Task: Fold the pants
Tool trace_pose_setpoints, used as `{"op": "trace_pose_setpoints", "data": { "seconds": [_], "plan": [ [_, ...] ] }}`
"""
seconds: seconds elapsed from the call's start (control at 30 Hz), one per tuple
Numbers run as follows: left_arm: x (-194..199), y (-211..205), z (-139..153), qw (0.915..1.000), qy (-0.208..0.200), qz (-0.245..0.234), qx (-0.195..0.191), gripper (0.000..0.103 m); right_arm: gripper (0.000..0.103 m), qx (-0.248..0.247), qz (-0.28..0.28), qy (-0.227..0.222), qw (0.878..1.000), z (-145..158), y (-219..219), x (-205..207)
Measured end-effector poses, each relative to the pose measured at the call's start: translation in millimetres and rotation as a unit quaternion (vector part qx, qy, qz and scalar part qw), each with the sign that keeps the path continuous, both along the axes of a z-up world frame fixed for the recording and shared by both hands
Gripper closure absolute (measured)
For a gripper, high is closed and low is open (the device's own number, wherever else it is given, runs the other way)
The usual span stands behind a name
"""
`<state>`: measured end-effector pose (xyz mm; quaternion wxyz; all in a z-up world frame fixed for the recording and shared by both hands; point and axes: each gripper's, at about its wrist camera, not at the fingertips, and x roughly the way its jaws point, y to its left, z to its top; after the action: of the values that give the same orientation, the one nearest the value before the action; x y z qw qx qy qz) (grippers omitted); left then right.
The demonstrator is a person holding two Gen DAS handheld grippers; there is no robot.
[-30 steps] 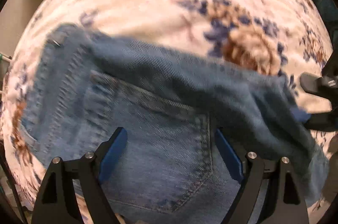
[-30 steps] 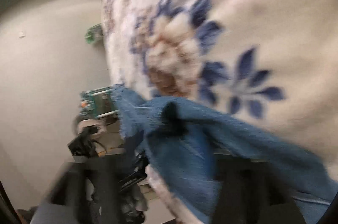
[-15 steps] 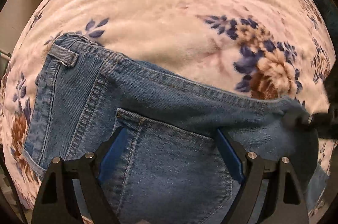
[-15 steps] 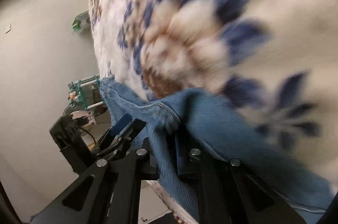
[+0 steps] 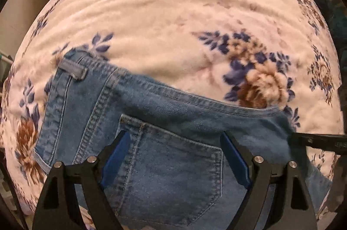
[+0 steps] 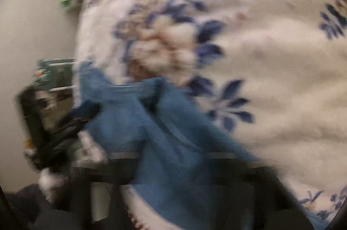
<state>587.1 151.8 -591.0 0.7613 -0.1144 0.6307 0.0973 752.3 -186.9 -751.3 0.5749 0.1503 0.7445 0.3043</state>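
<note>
No text, label, brand, number or sign can be read in either view, neither on the jeans point(image 5: 164, 143) nor on the flowered blanket point(image 5: 173, 19), and the right wrist view is too blurred for any lettering to be made out.

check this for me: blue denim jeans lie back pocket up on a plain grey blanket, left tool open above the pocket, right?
Not quite: the blanket is cream fleece with blue and brown flowers, not plain grey, as the left wrist view shows. The blue denim jeans do lie back pocket up, with the left tool open above it.
</note>
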Motion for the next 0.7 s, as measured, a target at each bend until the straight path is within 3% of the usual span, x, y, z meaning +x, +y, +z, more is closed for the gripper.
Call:
{"op": "trace_pose_setpoints", "data": {
  "seconds": [0.07,0.2,0.3,0.37,0.47,0.5,0.53,0.6,0.7],
  "plan": [
    [6.3,-6.0,-0.9,1.0000,0.001,-0.004,-0.007,0.019,0.100,-0.017,-0.023,-0.025,0.999,1.3,-4.1,1.3],
    [25.5,-8.5,-16.7,0.9996,0.010,-0.025,0.009,0.019,0.100,-0.072,0.004,-0.074,0.995,5.5,11.0,-2.6],
    [35.6,-14.0,-31.1,0.9985,0.022,-0.040,0.031,0.019,0.100,-0.103,0.016,-0.081,0.991,0.9,45.2,-13.9],
    [37.7,-18.8,-31.6,0.9975,0.029,-0.049,0.042,0.019,0.100,-0.098,0.005,-0.070,0.993,2.4,41.8,-12.7],
    [36.9,-25.3,-19.7,0.9980,0.018,-0.055,0.025,0.019,0.091,-0.073,-0.027,-0.085,0.993,37.0,11.3,-15.0],
    [39.1,-29.5,-17.7,0.9980,0.016,-0.057,0.021,0.019,0.082,-0.080,-0.025,-0.100,0.991,49.1,5.2,-18.4],
    [39.4,-32.3,-15.7,0.9980,0.014,-0.059,0.019,0.019,0.061,-0.098,-0.018,-0.115,0.988,59.6,0.4,-24.4],
    [34.5,-36.9,-11.4,0.9981,0.011,-0.059,0.016,0.019,0.039,-0.124,0.003,-0.136,0.983,73.4,-6.1,-40.6],
    [25.5,-47.1,-11.4,0.9982,0.013,-0.057,0.008,0.019,0.039,-0.159,0.067,-0.130,0.976,63.6,-5.3,-67.0]
  ]
}}
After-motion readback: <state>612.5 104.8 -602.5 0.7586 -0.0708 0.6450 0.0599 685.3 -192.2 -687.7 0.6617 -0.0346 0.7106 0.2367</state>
